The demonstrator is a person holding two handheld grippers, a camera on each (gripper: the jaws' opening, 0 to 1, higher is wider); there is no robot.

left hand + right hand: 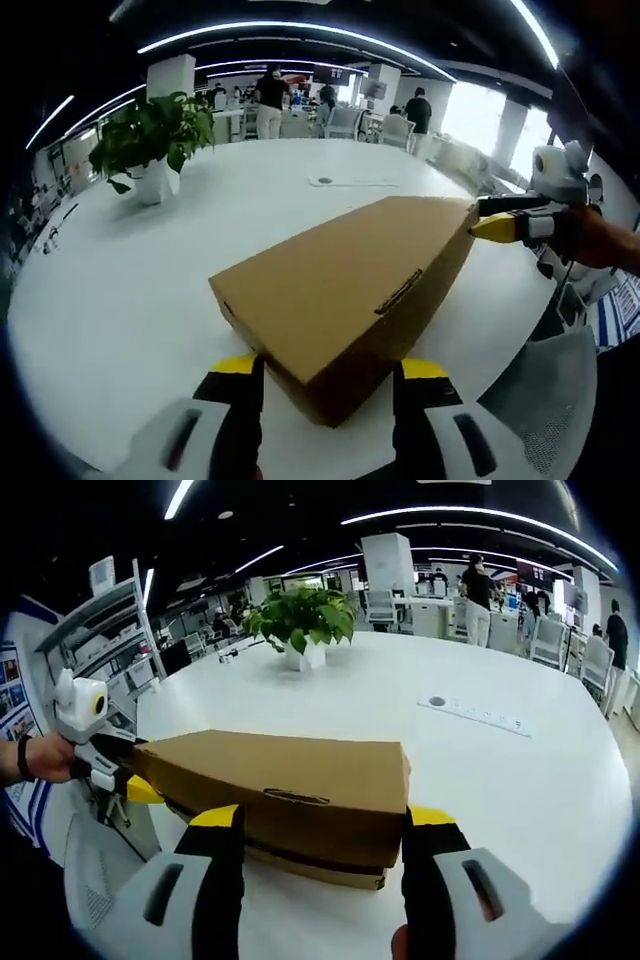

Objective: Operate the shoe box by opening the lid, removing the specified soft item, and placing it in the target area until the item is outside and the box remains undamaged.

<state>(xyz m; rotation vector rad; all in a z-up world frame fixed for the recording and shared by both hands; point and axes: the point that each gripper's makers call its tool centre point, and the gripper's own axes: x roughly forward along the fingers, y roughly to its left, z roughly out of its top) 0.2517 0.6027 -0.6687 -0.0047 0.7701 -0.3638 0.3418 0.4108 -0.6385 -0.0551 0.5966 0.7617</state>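
A shut brown cardboard shoe box [340,280] lies on the white table [150,280], its lid on. In the left gripper view my left gripper [330,375] stands open, its yellow-tipped jaws on either side of the box's near corner. My right gripper [495,216], held in a hand, reaches the box's far right corner. In the right gripper view the box [280,765] runs off to the left, and my right gripper [322,825] is open around its near end. The left gripper [125,770] meets the far left corner. The box's contents are hidden.
A potted green plant [155,135] [300,620] stands further back on the table. A flat white strip [350,181] [475,713] lies beyond the box. A mesh office chair [545,390] [95,880] sits at the table's edge. People stand among desks far behind.
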